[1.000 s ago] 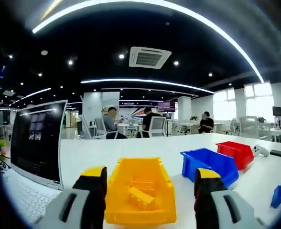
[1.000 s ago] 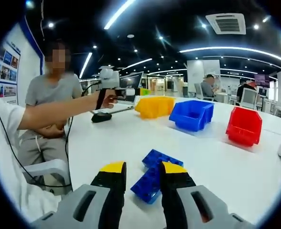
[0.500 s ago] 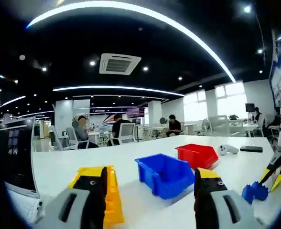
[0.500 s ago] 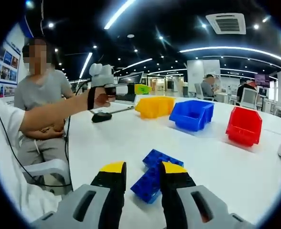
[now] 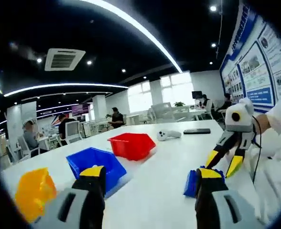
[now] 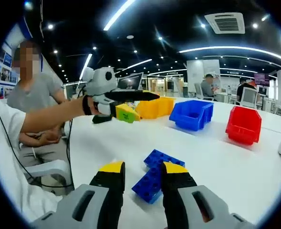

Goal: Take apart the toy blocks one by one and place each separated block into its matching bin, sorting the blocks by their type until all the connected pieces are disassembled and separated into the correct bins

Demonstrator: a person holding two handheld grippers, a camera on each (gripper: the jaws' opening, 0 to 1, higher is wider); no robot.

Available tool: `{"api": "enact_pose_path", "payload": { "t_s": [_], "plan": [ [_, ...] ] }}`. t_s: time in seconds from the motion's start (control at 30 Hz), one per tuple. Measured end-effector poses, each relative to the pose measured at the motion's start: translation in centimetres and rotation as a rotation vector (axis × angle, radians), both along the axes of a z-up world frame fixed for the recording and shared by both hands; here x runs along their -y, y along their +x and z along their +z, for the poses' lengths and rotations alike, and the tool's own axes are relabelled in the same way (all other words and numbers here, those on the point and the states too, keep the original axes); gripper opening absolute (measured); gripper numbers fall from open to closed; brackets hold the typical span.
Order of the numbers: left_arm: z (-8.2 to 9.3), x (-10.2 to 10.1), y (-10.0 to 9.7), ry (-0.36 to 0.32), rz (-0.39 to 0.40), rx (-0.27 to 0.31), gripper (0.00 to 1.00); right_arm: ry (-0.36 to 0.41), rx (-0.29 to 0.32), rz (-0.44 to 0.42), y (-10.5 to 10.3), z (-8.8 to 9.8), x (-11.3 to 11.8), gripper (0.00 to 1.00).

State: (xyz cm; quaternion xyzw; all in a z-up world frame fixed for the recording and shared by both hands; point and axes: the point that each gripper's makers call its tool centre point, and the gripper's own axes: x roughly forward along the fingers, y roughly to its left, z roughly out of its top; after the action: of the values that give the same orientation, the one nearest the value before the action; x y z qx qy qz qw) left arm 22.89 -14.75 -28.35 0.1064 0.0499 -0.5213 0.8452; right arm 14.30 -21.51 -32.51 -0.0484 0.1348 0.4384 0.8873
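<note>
white tabletop [image 6: 255, 167] under office lights: the left gripper [image 5: 147, 179], jaws wide and empty, has swung from the yellow bin [image 5: 33, 193] toward the blue blocks [image 6: 155, 179], which the right gripper [image 6: 139, 168] pinches.

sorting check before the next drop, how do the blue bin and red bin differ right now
In the right gripper view the blue bin sits next to the yellow bin, while the red bin stands apart at the end of the row. Blue differs from red in colour alone. Both are open-fronted plastic bins of the same shape on the white table; I can't see blocks in either.
</note>
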Motion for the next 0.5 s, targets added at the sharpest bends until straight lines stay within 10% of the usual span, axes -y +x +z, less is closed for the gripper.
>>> {"api": "enact_pose_path", "payload": {
  "t_s": [0.5],
  "plan": [
    [-5.8, 4.2, -3.2, 0.161, -0.129, -0.037, 0.66, 0.001, -0.001, -0.027, 0.3, 0.2, 1.1, 0.32]
  ]
}}
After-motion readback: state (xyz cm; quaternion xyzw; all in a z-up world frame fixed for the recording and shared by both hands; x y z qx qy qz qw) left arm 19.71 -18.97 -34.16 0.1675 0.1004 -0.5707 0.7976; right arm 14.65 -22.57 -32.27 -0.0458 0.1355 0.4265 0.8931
